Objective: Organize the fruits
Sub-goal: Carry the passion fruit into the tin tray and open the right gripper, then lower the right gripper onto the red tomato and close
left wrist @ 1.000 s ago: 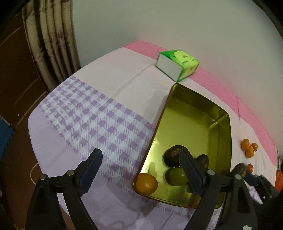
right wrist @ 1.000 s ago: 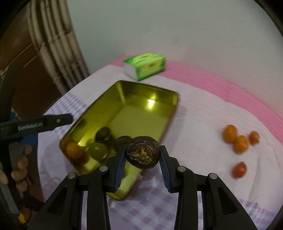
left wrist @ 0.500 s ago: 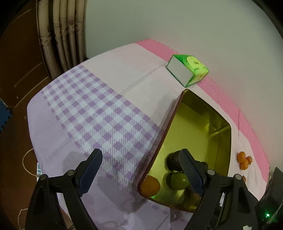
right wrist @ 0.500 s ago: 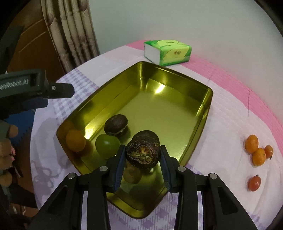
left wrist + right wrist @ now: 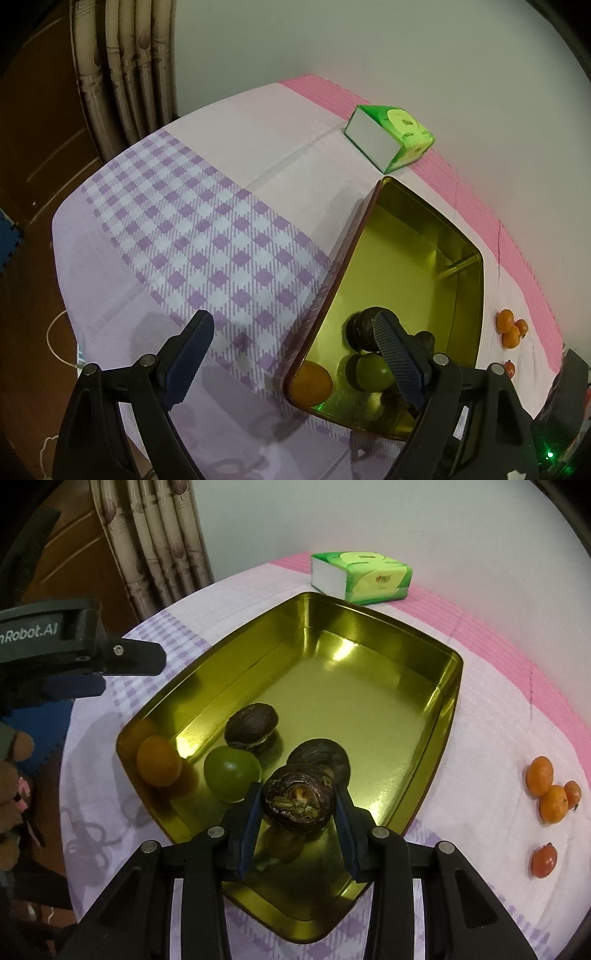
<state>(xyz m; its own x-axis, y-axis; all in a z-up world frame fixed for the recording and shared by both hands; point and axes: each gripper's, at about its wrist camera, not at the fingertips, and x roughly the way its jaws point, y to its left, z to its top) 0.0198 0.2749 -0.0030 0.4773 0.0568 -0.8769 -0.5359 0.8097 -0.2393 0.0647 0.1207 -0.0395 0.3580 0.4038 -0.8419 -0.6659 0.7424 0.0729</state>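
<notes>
- Over the near end of the gold tin (image 5: 448, 686): right gripper (image 5: 295, 808), jaws narrow, clamping a dark wrinkled fruit (image 5: 297, 799).
- Left of the tin: left gripper (image 5: 291, 354), jaws wide, holding nothing.
- Inside: orange (image 5: 159, 760), green fruit (image 5: 232, 773).

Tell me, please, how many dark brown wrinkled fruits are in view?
3: one between the right gripper's fingers, two on the gold tray floor, one far-left and one just behind. Others may be hidden.
</notes>
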